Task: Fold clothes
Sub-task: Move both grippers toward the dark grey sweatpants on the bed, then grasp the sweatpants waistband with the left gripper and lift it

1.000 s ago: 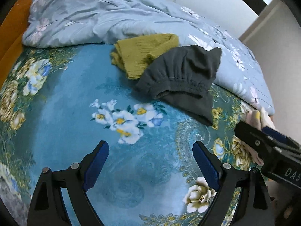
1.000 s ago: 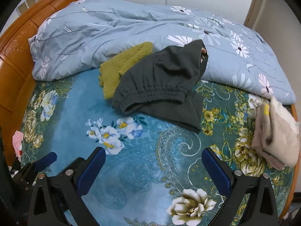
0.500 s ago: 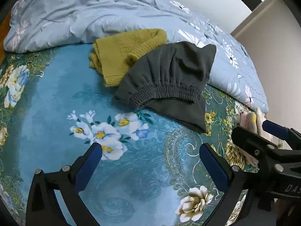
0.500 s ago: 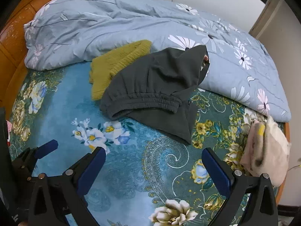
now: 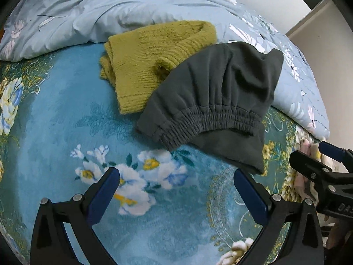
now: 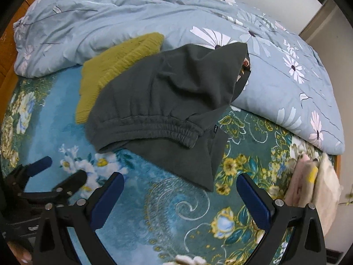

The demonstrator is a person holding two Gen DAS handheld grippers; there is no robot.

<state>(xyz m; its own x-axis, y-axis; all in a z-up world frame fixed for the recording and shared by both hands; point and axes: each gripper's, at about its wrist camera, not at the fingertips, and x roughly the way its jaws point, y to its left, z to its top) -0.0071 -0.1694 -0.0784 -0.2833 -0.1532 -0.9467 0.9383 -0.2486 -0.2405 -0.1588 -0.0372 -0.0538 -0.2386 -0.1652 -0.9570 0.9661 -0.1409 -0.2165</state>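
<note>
A dark grey pair of sweatpants (image 5: pixel 216 101) (image 6: pixel 167 108) lies bunched on the floral bed sheet (image 5: pixel 66 132), elastic waistband toward me. It partly covers a folded mustard knit sweater (image 5: pixel 150 59) (image 6: pixel 114 66). My left gripper (image 5: pixel 176 192) hovers open over the sheet just short of the waistband, nothing between its blue pads. My right gripper (image 6: pixel 179 198) is also open and empty, near the pants' lower hem. Each gripper shows at the edge of the other's view: the right gripper (image 5: pixel 326 165), the left gripper (image 6: pixel 50 176).
A rumpled light blue duvet (image 5: pixel 110 11) (image 6: pixel 154 15) with daisies fills the back of the bed. A folded pink and cream garment (image 6: pixel 313 187) sits at the right edge. A wooden headboard (image 6: pixel 6 50) runs along the left; a white wall stands behind.
Both grippers have moved forward toward the grey pants, which now look larger and closer. Both stayed open; the clothes have not moved.
</note>
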